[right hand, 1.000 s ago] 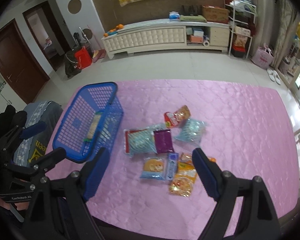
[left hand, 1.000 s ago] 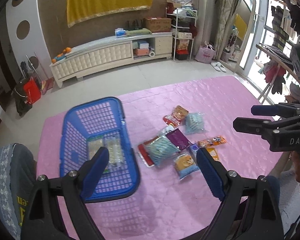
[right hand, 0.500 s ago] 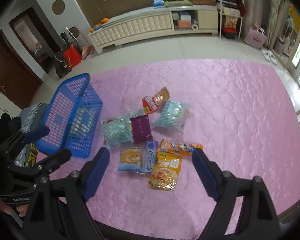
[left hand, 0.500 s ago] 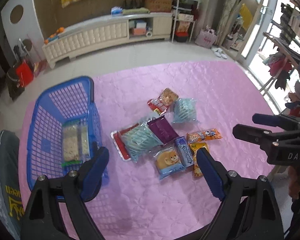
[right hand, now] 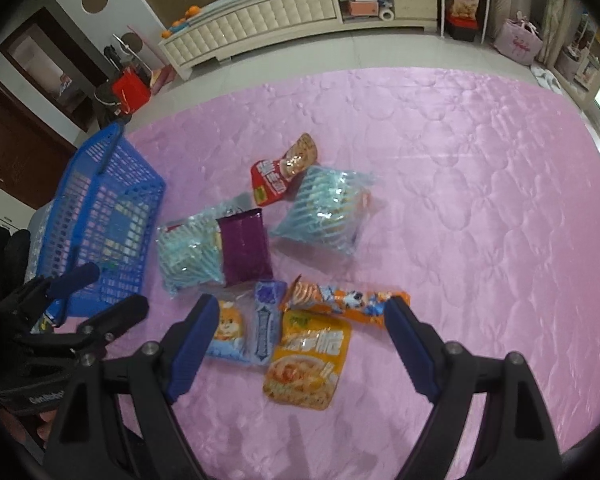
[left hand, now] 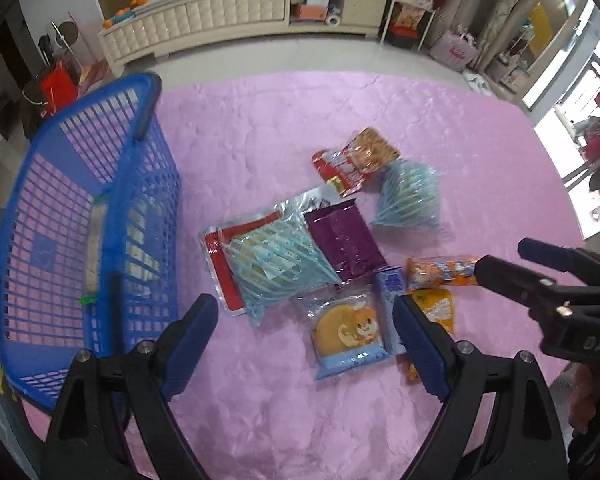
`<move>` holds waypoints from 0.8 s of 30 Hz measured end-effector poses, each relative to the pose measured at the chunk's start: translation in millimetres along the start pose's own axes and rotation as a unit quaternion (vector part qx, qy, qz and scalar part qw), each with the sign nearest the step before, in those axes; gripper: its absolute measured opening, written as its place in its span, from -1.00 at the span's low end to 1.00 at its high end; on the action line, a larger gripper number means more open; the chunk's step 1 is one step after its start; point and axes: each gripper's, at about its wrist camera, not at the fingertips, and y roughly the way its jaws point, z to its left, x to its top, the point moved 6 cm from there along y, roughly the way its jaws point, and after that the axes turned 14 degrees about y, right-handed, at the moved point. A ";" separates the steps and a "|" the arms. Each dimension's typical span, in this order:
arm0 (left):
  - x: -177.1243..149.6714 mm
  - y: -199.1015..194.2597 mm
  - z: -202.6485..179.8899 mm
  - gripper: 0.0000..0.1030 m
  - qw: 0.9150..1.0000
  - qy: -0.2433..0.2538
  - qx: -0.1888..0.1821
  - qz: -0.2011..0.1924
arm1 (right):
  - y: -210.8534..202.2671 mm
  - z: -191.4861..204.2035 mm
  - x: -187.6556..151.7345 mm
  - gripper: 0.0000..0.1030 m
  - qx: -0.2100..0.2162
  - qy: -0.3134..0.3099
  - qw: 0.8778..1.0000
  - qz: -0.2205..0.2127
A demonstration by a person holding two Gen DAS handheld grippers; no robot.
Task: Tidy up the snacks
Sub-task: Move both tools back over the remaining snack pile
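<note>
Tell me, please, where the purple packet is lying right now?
The purple packet lies on the pink cloth, mid-pile, overlapping the striped blue bag nearest the blue basket.

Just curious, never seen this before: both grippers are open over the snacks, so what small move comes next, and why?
Probably lower the right gripper onto the yellow packet lying right under its open jaws. Most snacks lie loose on the pink cloth, and the blue basket has room.

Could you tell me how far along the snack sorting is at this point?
Early. Done: one clear packet of pale bars lies in the blue basket. In hand: nothing; the left gripper and right gripper are both open, above the pile. Left: the rest, including the purple pouch and yellow pouch, on the pink quilt.
</note>
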 end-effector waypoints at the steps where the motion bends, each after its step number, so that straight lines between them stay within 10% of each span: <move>1: 1.4 7.1 0.9 0.70 1.000 -0.001 0.004 0.004 | 5.7 0.2 2.4 0.70 0.000 -0.002 1.000 0.005; 8: 21.1 27.2 5.4 0.70 0.998 0.017 0.053 0.005 | 30.6 5.4 16.7 0.69 -0.002 -0.017 1.000 0.019; 24: 16.7 79.5 30.1 0.70 0.994 -0.077 0.031 0.067 | 58.0 -17.1 21.6 0.70 0.009 0.010 0.999 0.040</move>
